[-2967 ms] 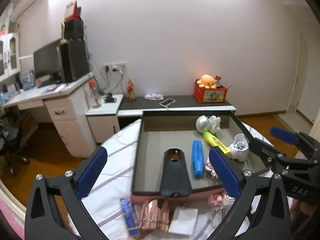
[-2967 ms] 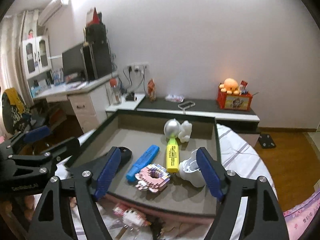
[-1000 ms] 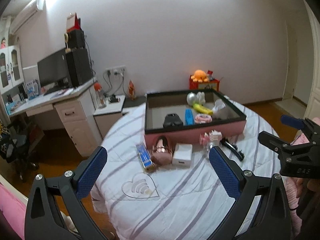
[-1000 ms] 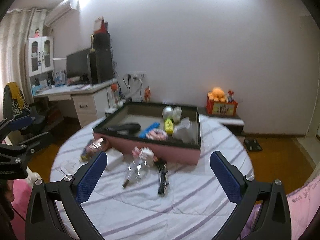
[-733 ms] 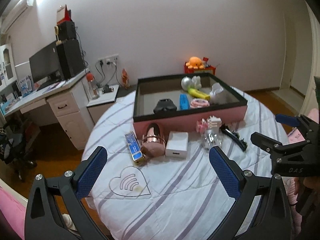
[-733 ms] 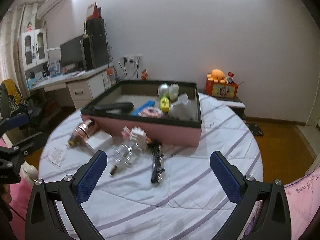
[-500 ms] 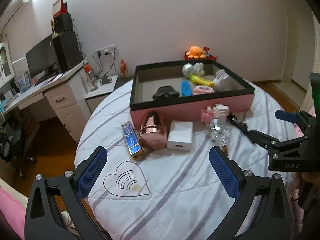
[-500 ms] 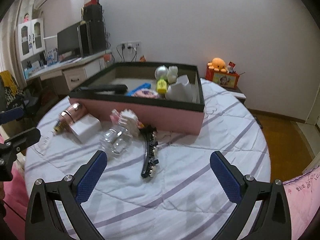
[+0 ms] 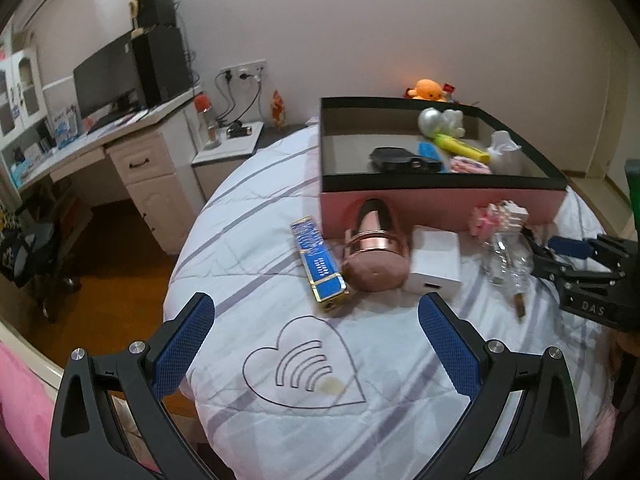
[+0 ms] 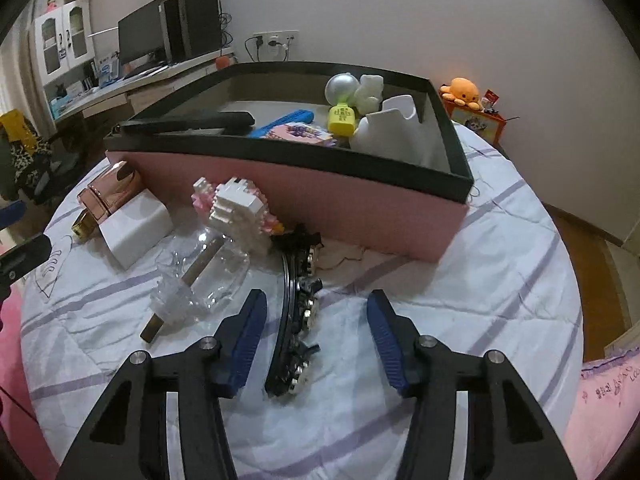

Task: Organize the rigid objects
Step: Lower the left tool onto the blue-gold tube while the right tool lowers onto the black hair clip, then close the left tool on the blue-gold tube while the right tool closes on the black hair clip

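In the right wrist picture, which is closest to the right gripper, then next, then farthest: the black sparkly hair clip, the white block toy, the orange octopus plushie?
1. Black sparkly hair clip: between the closing right gripper fingers.
2. White block toy: middle, by the box.
3. Orange octopus plushie: far right, by the wall.

Glossy rose-gold metal case (image 9: 376, 248) – clear glass bottle (image 10: 208, 272) – cloth cover (image 9: 280, 420).

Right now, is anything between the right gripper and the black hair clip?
Nothing visible. The hair clip lies on the sheet, its near end already between the open, closing fingers of the right gripper, not yet pinched. The clear bottle lies just to its left, outside the fingers.
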The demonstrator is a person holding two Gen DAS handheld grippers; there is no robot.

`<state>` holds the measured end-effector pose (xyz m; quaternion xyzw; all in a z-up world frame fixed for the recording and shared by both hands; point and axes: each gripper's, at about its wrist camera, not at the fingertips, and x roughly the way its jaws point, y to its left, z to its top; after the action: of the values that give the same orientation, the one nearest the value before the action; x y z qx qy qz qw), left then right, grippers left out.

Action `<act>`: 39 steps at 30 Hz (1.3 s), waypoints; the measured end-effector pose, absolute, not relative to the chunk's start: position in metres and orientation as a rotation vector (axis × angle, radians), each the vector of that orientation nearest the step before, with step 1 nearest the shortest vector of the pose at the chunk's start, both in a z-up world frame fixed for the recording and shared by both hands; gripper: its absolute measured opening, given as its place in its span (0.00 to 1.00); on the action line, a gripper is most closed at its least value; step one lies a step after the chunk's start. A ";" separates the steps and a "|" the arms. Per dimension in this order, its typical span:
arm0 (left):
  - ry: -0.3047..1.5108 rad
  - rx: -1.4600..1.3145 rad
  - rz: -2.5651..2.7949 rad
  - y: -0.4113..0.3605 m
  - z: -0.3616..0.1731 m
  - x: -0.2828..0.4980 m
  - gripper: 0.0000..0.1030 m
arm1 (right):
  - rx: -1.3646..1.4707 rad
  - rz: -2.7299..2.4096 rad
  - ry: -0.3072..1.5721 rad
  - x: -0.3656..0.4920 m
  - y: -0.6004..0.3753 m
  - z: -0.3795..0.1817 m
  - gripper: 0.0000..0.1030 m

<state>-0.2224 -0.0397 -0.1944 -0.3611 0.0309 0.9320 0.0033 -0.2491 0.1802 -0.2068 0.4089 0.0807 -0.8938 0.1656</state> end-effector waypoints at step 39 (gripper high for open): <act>0.059 -1.257 2.750 -0.046 -0.221 -0.231 0.22 | 1.134 -2.506 0.200 -0.237 0.181 -0.204 0.18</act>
<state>-0.2310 -0.0458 -0.2214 -0.4150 0.0196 0.9077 0.0588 -0.2374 0.1815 -0.2045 0.4035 0.0710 -0.8920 0.1907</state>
